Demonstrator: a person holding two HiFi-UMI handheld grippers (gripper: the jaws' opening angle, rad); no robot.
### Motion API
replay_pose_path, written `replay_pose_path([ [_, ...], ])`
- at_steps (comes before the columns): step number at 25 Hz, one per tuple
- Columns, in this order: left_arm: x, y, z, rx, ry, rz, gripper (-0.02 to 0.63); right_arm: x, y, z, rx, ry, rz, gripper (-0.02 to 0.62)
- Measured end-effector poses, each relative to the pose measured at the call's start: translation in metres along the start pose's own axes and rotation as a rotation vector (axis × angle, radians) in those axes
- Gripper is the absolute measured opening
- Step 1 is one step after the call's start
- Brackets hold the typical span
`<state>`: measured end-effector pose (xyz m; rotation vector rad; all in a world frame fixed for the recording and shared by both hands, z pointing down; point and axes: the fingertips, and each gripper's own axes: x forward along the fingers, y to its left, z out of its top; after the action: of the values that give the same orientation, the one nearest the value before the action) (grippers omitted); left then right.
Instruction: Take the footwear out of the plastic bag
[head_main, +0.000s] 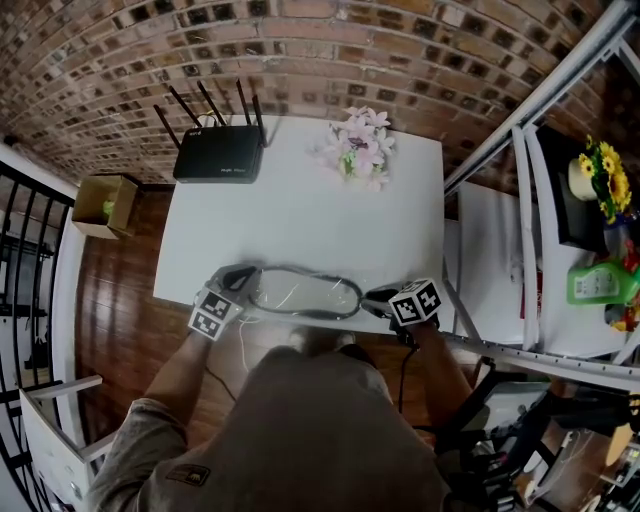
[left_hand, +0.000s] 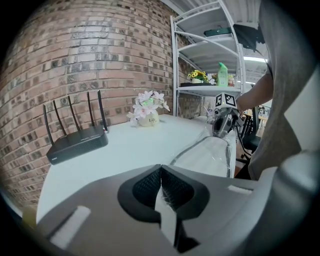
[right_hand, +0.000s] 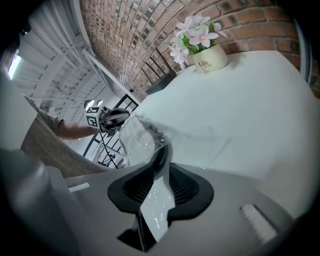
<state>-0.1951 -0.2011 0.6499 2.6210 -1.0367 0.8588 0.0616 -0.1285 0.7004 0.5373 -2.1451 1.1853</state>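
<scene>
Bag (head_main: 305, 296) lies clamped between left hand-held gripper (head_main: 243, 281) and right hand-held gripper (head_main: 373, 299).

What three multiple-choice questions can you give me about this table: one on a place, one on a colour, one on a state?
1. Where does the router stand on the table?
A. far left corner
B. near right corner
C. middle

2. What colour is the router?
A. white
B. black
C. green

3. How is the left claw?
A. wide open
B. shut and empty
C. shut on the plastic bag

Answers:
1 A: the head view shows it at the table's far left corner.
2 B: its body and antennas are black.
3 C: its pads press together on a strip of the clear film.
</scene>
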Motion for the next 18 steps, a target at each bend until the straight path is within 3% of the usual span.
replay_pose_path([
  [9,0.0,0.002,-0.005,-0.028,0.008,0.005,0.003,-0.001,0.013,0.008,0.179,-0.058,0.18,0.148],
  [18,0.001,0.001,-0.008,-0.048,0.001,0.005,0.003,0.012,0.014,0.007,0.183,0.056,0.139,0.158],
])
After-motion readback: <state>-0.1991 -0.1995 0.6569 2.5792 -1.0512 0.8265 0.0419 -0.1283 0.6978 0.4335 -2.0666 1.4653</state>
